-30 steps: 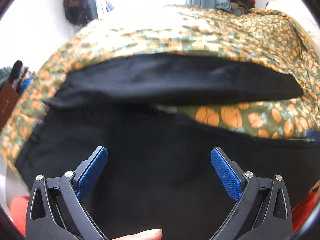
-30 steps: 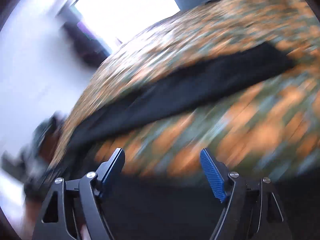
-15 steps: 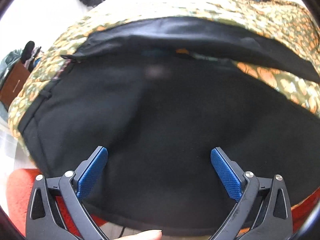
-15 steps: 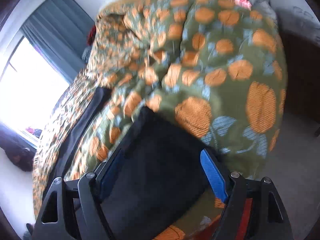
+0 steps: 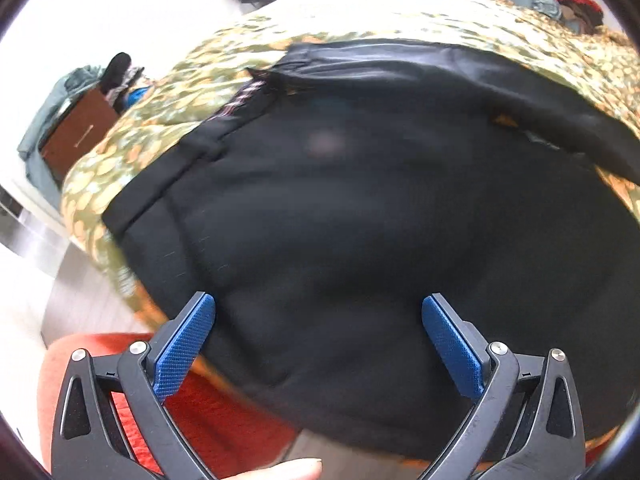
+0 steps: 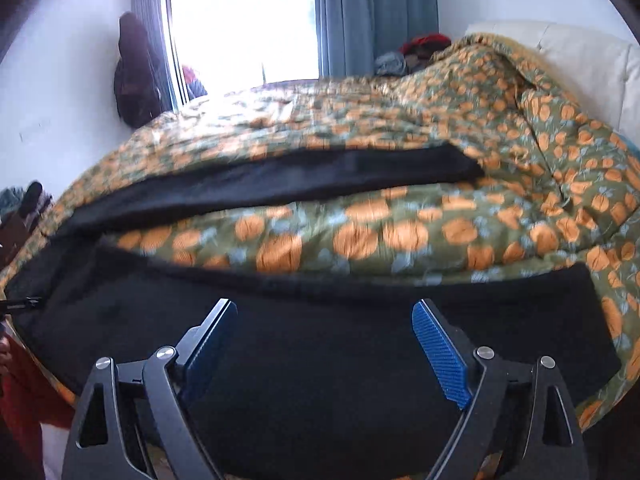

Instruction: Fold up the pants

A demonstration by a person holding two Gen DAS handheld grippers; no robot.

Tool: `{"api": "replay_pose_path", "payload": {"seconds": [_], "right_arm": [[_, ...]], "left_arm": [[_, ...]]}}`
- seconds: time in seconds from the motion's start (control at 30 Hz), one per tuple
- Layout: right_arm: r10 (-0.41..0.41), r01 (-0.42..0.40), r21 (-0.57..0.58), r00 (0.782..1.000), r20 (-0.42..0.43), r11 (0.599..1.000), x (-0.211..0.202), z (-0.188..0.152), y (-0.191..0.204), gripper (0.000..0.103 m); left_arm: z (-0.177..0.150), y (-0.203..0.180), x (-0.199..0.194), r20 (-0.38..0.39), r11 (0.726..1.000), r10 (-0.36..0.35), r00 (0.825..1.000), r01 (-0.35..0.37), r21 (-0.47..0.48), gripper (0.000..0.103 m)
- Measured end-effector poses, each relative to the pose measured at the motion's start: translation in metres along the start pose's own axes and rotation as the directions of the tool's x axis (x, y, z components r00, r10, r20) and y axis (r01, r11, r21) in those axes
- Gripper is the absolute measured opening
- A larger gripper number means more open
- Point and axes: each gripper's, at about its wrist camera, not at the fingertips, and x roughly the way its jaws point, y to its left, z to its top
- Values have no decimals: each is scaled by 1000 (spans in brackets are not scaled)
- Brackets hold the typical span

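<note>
Hovering over black pants (image 6: 320, 360) on quilt (image 6: 400, 236): left gripper (image 5: 318, 332), right gripper (image 6: 324, 340) both released, grasping nothing. Risk: pinching quilt with cloth; near hem sliding off bed edge.

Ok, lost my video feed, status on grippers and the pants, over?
Left gripper open, empty. Right gripper open, empty. Black pants spread on floral bedspread, legs apart, unfolded. Nothing in the way.

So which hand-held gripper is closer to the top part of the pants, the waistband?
Left. The left hand-held gripper hovers open near the waistband; the right hand-held gripper hovers open over the near pant leg.
</note>
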Motion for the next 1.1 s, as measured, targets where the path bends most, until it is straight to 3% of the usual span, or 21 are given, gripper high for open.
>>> {"api": "replay_pose_path", "payload": {"seconds": [0.1,0.2,0.4,0.47,0.57,0.63,0.7,0.77,0.83,0.93,1.0,1.03,1.1], "right_arm": [[-21,23,33,998,-52,999,2,-9,-8,89],[-33,40,94,996,-80,995,4,-11,-11,89],[-33,37,46,996,-84,998,4,-9,7,89],[-29,30,8,996,-88,1000,6,-9,16,89],[-25,22,-39,996,-91,999,8,-10,25,89],[-16,12,-51,996,-92,999,8,-9,27,89],[-19,14,-54,995,-94,998,8,-5,28,89],[-25,20,-53,995,-100,998,7,3,30,89],[-3,-1,-41,994,-106,999,9,23,37,89],[124,-126,-21,990,-73,992,28,78,70,90],[289,-289,12,954,-79,957,60,121,109,90],[368,-367,27,925,-97,930,78,137,130,91],[521,-518,63,839,-156,853,121,158,174,91]], "left_arm": [[-2,19,-5,-25,997,-24,999,22,-70,103],[8,28,-18,4,993,-58,998,58,-101,103],[102,-5,-32,147,986,-144,979,155,-67,103],[132,-24,-28,197,989,-132,971,142,-36,103],[162,-53,13,184,999,-50,982,50,8,103],[165,-54,57,117,1000,19,993,-19,0,103],[155,-39,90,64,999,-2,998,4,-37,103],[142,-25,97,111,993,-67,992,78,-94,103],[135,-24,92,147,992,-69,987,83,-91,103],[131,-29,94,170,994,-51,984,67,-87,103],[130,-30,92,179,994,-46,983,62,-87,103],[131,-30,93,182,994,-47,982,64,-88,103],[131,-28,94,187,993,-52,981,70,-91,103]]}}
